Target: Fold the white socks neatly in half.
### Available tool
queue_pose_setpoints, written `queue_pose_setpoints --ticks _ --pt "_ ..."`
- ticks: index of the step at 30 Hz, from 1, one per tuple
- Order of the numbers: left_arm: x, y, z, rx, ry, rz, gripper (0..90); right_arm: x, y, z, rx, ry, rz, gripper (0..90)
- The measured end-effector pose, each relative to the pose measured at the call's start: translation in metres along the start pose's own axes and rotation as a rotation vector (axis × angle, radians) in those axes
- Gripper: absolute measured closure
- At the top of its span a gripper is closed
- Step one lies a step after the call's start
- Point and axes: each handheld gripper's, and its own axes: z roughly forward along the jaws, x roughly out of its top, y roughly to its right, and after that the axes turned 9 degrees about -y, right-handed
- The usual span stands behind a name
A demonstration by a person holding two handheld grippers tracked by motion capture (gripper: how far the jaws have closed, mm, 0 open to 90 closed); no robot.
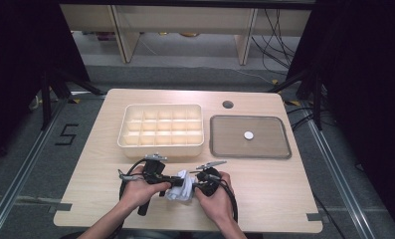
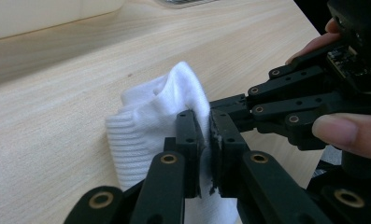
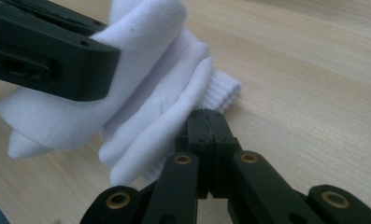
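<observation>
Down at the lower centre of the high view, a white sock (image 1: pixel 181 187) lies bunched on the wooden table (image 1: pixel 264 199) between both tools. The left gripper (image 2: pixel 206 140) pinches a fold of it; the right gripper (image 3: pixel 206 126) is pressed together, nipping its edge.

The high view looks forward and down over the whole worktop (image 1: pixel 264 194) from above the person's side, while both gripper views sit low and close along their jaws, facing each other across the same white cloth (image 2: pixel 150 121).
</observation>
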Motion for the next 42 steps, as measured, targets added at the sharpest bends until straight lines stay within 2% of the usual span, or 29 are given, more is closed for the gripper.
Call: queue_pose_setpoints --ticks 4,5,6,11,15,16,18,19,25,26,27,29,32,33,36,38,40,42 --pt "0.002 0.000 0.000 -0.003 0.002 -0.001 82.7 0.000 -0.001 0.000 0.010 -0.010 0.013 90.0" --pt "0.003 0.001 0.000 0.001 0.004 0.000 82.7 0.001 0.000 0.000 0.013 -0.002 0.003 90.0" --pt "0.003 0.002 0.000 0.015 0.016 -0.004 82.6 0.000 -0.001 -0.001 0.018 -0.006 0.013 90.0" --pt "0.007 0.003 0.000 0.008 0.008 -0.009 82.6 0.002 0.002 -0.001 0.015 0.012 0.003 90.0" --pt "0.010 0.004 0.001 0.028 0.014 -0.005 82.6 0.004 0.003 -0.001 0.029 -0.003 0.002 90.0" --pt "0.011 0.004 0.001 0.027 0.004 0.000 82.5 0.004 0.002 -0.001 0.011 -0.003 -0.001 90.0" --pt "0.012 0.004 0.002 0.026 -0.003 0.003 82.5 0.005 0.002 -0.001 0.014 -0.004 -0.003 90.0" --pt "0.013 0.006 0.004 0.040 0.003 0.002 82.5 0.005 0.000 -0.002 0.024 -0.012 0.016 90.0" --pt "0.014 0.006 0.006 0.024 -0.005 0.008 82.5 0.006 0.003 0.002 0.025 -0.005 0.003 90.0" --pt "0.014 0.006 0.006 0.025 -0.006 0.007 82.5 0.006 0.002 0.002 0.023 -0.011 0.022 90.0" --pt "0.015 0.006 0.006 0.025 -0.003 0.004 82.6 0.006 0.003 0.003 0.026 -0.012 0.008 90.0" --pt "0.016 0.007 0.007 0.036 -0.001 0.002 82.6 0.006 0.001 0.003 0.031 -0.016 0.027 90.0" --pt "0.017 0.008 0.008 0.036 -0.002 0.003 82.5 0.008 0.002 0.004 0.028 -0.011 0.007 90.0" --pt "0.017 0.007 0.008 0.034 -0.003 0.000 82.4 0.008 0.001 0.003 0.029 -0.020 0.023 90.0" --pt "0.018 0.005 0.009 0.038 -0.008 -0.008 82.4 0.009 0.001 0.005 0.032 -0.008 0.008 90.0" --pt "0.019 0.005 0.009 0.038 -0.014 -0.007 82.4 0.009 0.000 0.006 0.032 -0.015 0.017 90.0" --pt "0.019 0.006 0.010 0.065 -0.013 0.002 82.3 0.009 -0.001 0.007 0.037 -0.018 0.020 90.0" --pt "0.019 0.007 0.012 0.065 -0.010 0.008 82.3 0.009 -0.001 0.008 0.040 -0.010 -0.001 90.0"
